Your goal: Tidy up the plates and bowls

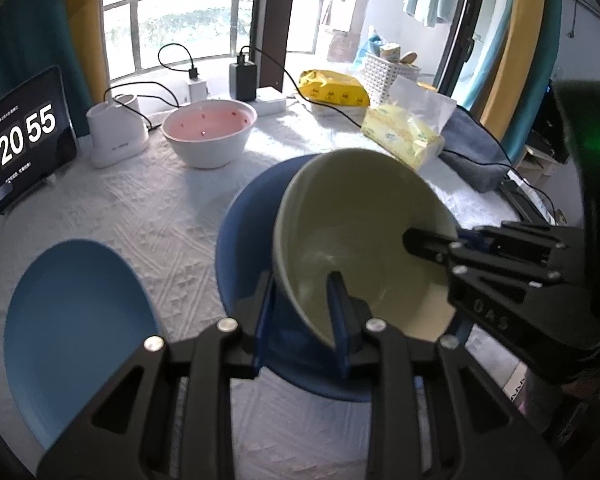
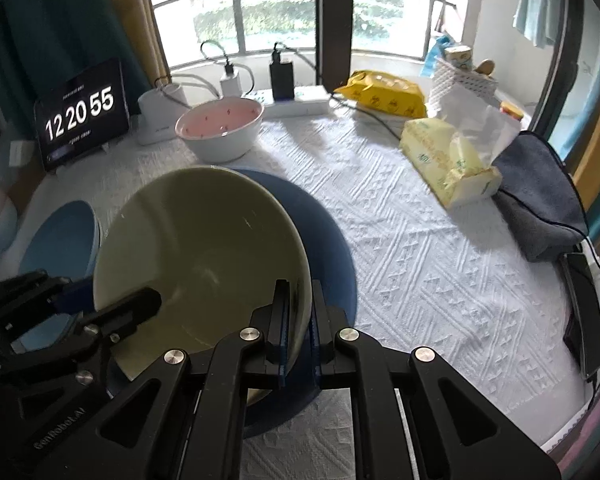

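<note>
Left wrist view
Left gripper (image 1: 300,312): jaws straddled the rim of the green bowl (image 1: 360,240), slightly spread; contact unclear.
Green bowl: tilted over the dark blue plate (image 1: 240,232).
Light blue plate (image 1: 72,328): on the table, left.

Right wrist view
Right gripper (image 2: 302,320): jaws pinched the green bowl's rim.
Pink bowl (image 2: 220,128): behind, by the clock tablet (image 2: 80,112).

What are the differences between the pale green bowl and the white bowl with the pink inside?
The pale green bowl is tilted, its rim clamped by the right gripper; the white bowl stands upright and untouched. The green bowl is plain inside and sits over a dark blue plate; the white bowl is pink inside with small red marks and sits on the tablecloth near the window. Both are round, deep and look empty.
</note>
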